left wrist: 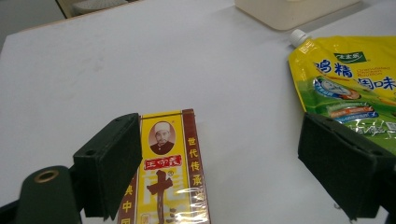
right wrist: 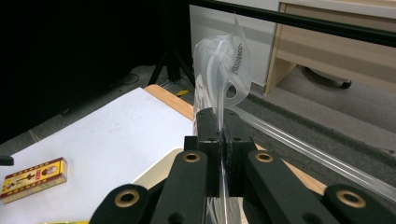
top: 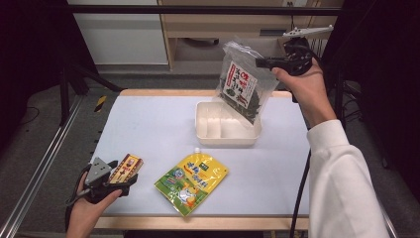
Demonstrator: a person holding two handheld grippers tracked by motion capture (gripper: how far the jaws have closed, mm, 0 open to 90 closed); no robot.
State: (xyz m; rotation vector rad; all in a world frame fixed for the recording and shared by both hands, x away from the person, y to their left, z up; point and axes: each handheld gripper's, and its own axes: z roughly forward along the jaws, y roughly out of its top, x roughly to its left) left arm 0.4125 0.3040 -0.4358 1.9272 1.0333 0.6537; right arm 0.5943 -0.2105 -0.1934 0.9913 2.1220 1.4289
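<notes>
1. Right gripper (top: pixel 262 62) is held up above the far side of the table, jaws clamped tight on the upper edge of a clear seaweed packet (top: pixel 242 85); the right gripper view shows the film of that packet (right wrist: pixel 224 70) pinched between the two pads and rising past them.
2. Packet hangs tilted, its lower corner just over the far right part of the cream tray (top: pixel 204 130). Whether it touches the tray's rim cannot be told.
3. Tray sits on the white table (top: pixel 158 119), toward the far edge, with inner dividers visible.
4. Left gripper (top: pixel 126 174) is low at the near left corner of the table, jaws spread wide. In the left gripper view the yellow-and-brown box (left wrist: pixel 168 172) lies between them, right against the left pad; the right pad stands well apart from it.
5. Same box (top: pixel 125 168) lies flat on the table, near the left edge, long side running away from the person.
6. Yellow-green spout pouch (top: pixel 192 181) lies flat near the front centre, its white cap pointing toward the tray, beside the box but apart from it.
</notes>
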